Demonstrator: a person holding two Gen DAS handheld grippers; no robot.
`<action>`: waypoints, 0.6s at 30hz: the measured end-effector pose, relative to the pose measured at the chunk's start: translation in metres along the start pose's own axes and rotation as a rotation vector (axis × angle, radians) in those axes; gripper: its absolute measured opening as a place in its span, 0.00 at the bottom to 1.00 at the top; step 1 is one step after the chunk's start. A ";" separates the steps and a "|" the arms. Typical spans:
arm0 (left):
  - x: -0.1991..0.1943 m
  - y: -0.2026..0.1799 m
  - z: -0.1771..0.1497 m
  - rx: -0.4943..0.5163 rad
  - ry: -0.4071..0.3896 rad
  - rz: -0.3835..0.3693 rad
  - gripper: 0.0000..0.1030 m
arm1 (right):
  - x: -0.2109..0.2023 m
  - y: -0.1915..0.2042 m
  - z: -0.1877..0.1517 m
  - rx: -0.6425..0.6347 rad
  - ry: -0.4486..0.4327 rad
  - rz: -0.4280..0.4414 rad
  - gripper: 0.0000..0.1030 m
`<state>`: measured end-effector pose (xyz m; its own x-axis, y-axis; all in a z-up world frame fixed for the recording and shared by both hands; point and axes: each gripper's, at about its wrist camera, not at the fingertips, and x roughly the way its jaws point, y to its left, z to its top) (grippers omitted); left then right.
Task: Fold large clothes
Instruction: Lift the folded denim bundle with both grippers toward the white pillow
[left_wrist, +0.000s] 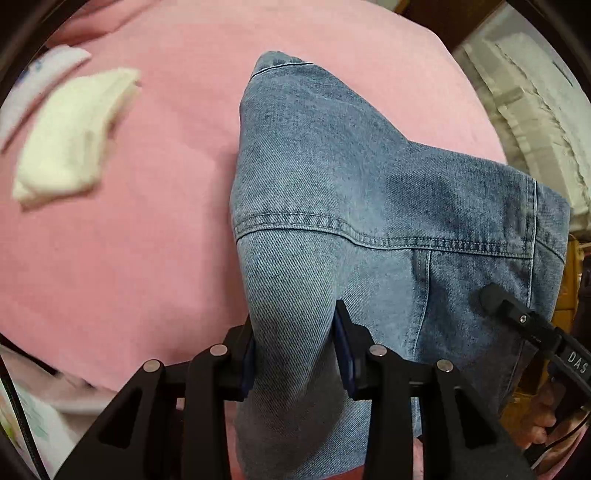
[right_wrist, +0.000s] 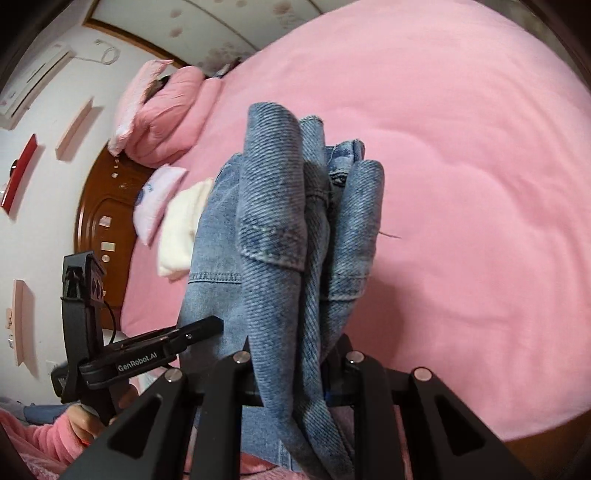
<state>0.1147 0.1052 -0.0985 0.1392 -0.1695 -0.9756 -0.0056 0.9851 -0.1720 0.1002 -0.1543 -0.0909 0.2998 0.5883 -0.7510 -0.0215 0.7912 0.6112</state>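
1. The blue washed-denim garment with stitched seams (left_wrist: 369, 192) hangs in the air above the pink bedspread (left_wrist: 129, 258), carried at two points; the left gripper (left_wrist: 295, 354) has its jaws partly closed on a thick fold of the cloth, and the right gripper (right_wrist: 295, 369) is clamped narrowly on a bunched wad of several layers.
2. The left grip looks like a pinch on a rounded fold rather than on a hem; heavy denim could, I judge, creep out of it if the cloth is swung or tugged.
3. The right bunch is made of many uneven folds; some inner layers may not be pinched at all and could slide free, leaving the garment lopsided.
4. Because both holds are on gathered cloth, laying it down may trap creases or a twisted sleeve underneath; the fold would then come out crooked.
5. The folded cream-white cloth (left_wrist: 74, 136) and the pale patterned pillow (right_wrist: 157, 201) lie on the bedspread, off to the left gripper's side; a trailing edge of denim could drag across them and disturb them.
6. Part of the garment hangs below the grippers, out of sight; whether it clears the bed edge I cannot tell.
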 end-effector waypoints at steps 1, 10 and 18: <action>-0.005 0.028 0.010 -0.009 -0.014 0.020 0.33 | 0.017 0.017 0.003 -0.006 0.005 0.018 0.17; -0.098 0.247 0.099 -0.134 -0.140 0.179 0.32 | 0.165 0.216 0.070 -0.120 0.013 0.217 0.17; -0.167 0.353 0.177 -0.127 -0.300 0.333 0.33 | 0.247 0.355 0.136 -0.236 -0.026 0.336 0.17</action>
<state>0.2647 0.4866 0.0276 0.3891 0.1903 -0.9013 -0.2177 0.9697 0.1108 0.2964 0.2495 -0.0255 0.2632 0.8183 -0.5110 -0.3397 0.5744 0.7448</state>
